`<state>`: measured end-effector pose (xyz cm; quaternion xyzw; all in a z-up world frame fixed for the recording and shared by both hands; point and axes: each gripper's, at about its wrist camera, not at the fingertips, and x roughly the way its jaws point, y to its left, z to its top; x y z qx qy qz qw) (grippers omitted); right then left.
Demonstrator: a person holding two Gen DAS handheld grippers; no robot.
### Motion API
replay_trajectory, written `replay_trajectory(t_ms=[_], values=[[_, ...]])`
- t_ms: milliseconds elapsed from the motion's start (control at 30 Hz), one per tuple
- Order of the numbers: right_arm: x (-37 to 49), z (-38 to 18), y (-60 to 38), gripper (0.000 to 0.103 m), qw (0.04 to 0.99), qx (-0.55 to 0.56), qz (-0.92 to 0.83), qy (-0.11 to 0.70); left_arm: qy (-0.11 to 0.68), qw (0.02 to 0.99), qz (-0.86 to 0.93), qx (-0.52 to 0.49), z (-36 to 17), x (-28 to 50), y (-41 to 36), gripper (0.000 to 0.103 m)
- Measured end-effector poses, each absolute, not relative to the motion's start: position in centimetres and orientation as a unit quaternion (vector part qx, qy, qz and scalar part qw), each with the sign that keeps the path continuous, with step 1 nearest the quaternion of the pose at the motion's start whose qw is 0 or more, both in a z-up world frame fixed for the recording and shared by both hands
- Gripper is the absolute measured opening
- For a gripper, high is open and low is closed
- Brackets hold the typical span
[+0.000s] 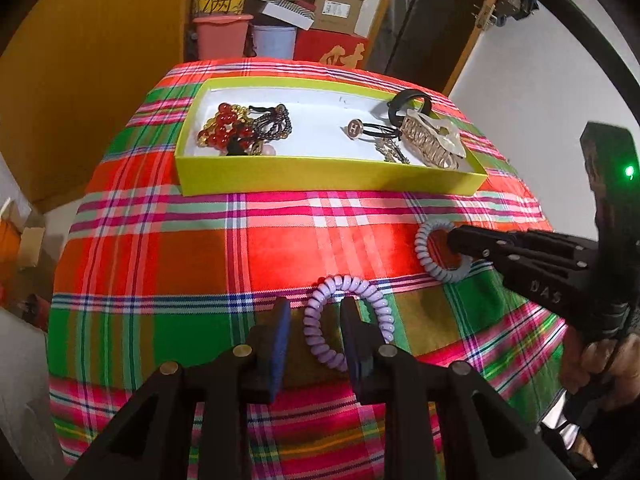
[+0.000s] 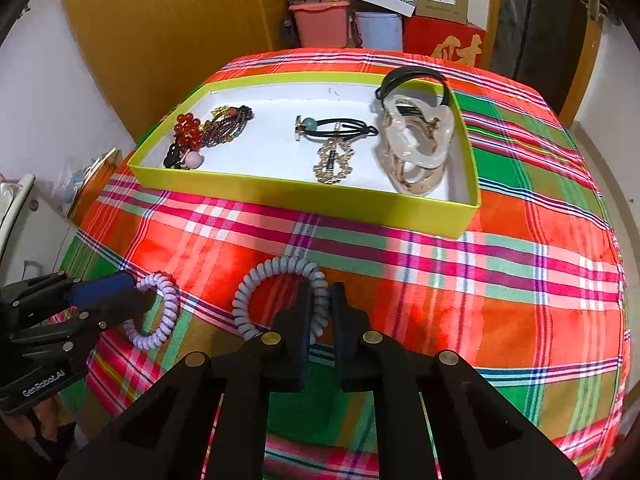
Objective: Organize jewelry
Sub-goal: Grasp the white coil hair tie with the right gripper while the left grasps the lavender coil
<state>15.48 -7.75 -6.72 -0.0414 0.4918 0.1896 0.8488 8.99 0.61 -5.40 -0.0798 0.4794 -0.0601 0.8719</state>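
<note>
A: We log the left gripper [image 1: 316,320] with jaws parted, straddling one side of the lilac spiral hair tie [image 1: 347,320] on the plaid cloth [image 1: 200,248] over the desk.

B: Agreed. Our right gripper [image 2: 321,308] has its jaws clamped on the grey-blue spiral hair tie [image 2: 276,292], just beside the lilac one.

A: The yellow tray [image 2: 304,210] behind them holds the red bead bracelet [image 2: 188,126], a black hair tie [image 2: 340,128] and a pearly claw clip [image 2: 416,148].
</note>
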Motion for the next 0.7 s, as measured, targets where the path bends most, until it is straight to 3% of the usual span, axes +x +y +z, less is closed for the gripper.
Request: replay_trajectory(t_ms=[367, 433, 467, 700], values=[[14.9, -6.0, -9.4, 0.009, 0.853, -0.023, 0.183, 0.489, 0.470, 0.881, -0.053, -0.002, -5.6, 8.9, -1.6, 0.025], [14.7, -5.9, -9.5, 0.009, 0.853, -0.020, 0.183, 0.488, 0.470, 0.881, -0.051, 0.002, -5.6, 8.9, -1.7, 0.021], [14.7, -5.8, -9.6, 0.009, 0.853, -0.019, 0.183, 0.488, 0.470, 0.881, -0.051, 0.000, -5.5, 9.0, -1.6, 0.011], [14.2, -4.8, -10.1, 0.009, 0.859, -0.016, 0.183, 0.477, 0.471, 0.879, -0.058, -0.043, -5.5, 9.0, -0.6, 0.009]])
